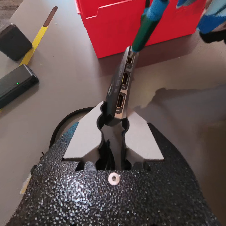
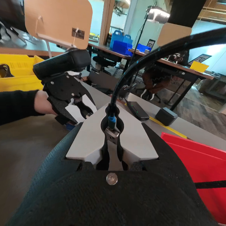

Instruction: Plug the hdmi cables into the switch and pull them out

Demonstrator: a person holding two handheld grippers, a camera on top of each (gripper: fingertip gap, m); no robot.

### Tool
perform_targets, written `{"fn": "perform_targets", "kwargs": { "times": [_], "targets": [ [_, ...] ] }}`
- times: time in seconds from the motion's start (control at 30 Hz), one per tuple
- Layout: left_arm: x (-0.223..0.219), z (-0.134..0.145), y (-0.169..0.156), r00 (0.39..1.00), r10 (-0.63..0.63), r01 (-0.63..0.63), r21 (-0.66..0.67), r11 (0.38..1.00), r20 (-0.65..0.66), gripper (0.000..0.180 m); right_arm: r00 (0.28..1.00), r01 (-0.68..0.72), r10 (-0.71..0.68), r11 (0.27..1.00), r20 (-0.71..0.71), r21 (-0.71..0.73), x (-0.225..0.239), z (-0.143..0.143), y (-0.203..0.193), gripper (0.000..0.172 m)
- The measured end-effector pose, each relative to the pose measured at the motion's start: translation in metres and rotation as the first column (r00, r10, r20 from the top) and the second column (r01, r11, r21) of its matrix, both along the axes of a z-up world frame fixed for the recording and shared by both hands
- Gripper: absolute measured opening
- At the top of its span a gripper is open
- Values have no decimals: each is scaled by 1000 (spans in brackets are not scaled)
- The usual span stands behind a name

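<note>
Partly hidden switch (image 2: 111, 135) between fingers (image 2: 90, 134)

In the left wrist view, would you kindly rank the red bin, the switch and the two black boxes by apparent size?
1. Red bin, largest.
2. Switch, though nearness to the camera may inflate it.
3. The black box with a green light and the other black box look alike; unranked.

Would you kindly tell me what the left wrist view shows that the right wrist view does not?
Only the left wrist view shows the switch's row of ports, two of them empty, held in the left gripper.

Only the right wrist view shows the cable arching from the right gripper, a yellow bin and a hand.

Both show the green plug at the switch, the red bin and yellow tape.
</note>
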State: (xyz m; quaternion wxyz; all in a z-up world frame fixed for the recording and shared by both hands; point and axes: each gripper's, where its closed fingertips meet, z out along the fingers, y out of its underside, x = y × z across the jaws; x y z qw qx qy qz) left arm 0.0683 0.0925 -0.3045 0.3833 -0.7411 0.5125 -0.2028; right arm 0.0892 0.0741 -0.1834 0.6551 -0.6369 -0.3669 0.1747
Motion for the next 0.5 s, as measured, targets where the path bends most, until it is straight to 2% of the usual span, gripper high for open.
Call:
{"fn": "perform_targets", "kwargs": {
  "times": [0.13,0.3,0.5],
  "targets": [
    [-1,-1,-1,1000,-15,15,4,1000,3,22,996,-53,52,998,75,22,-8,6,-3,3],
    [-3,-1,-1,999,-37,37,5,999,30,22,961,-272,273,962,33,-27,-38,9,-17,4],
    [-4,0,-1,998,-43,43,1,999,47,22,939,-324,328,944,101,-61,-63,-3,-14,3]
  ]
}}
